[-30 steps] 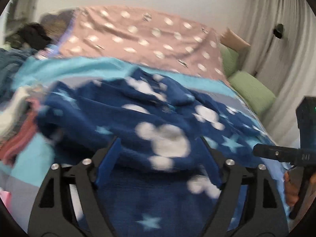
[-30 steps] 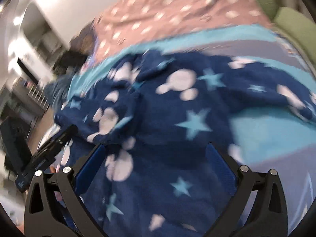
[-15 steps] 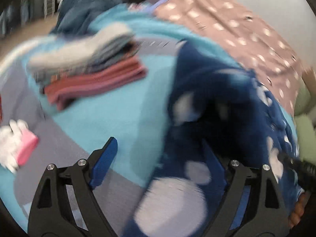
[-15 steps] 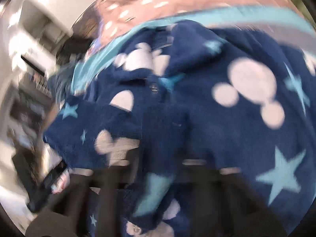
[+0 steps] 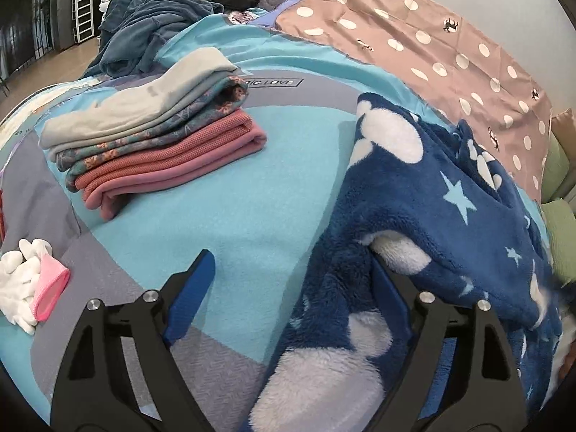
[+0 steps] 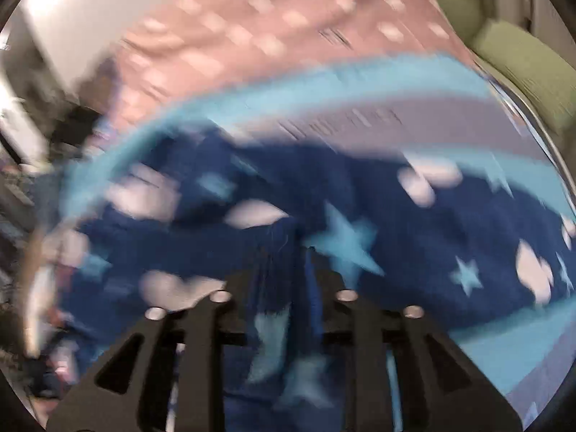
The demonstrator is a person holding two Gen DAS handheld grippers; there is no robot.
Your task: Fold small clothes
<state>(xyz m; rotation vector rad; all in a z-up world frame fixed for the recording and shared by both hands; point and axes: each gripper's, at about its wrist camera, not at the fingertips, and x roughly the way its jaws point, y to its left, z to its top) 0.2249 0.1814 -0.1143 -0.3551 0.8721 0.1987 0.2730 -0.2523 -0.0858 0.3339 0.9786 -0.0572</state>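
right wrist view: right gripper [image 6: 288, 273] clamps blue fleece garment [image 6: 360, 216] mid-bed [image 5: 234, 216]; left gripper [image 5: 291, 288] open, fleece edge between jaws. risk: thick pile slips, fold skews.

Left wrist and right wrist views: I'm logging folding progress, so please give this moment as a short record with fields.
garment in work: navy fleece garment with stars and white patches, rumpled, not yet folded
surface: teal and grey blanket
folded stack: three items, grey on top, floral in the middle, pink at the bottom, left of the garment
left gripper: jaws wide, fleece edge between them, not pinched
right gripper: jaws narrow, closed on a fleece fold; view blurred
other: white and pink item at left edge
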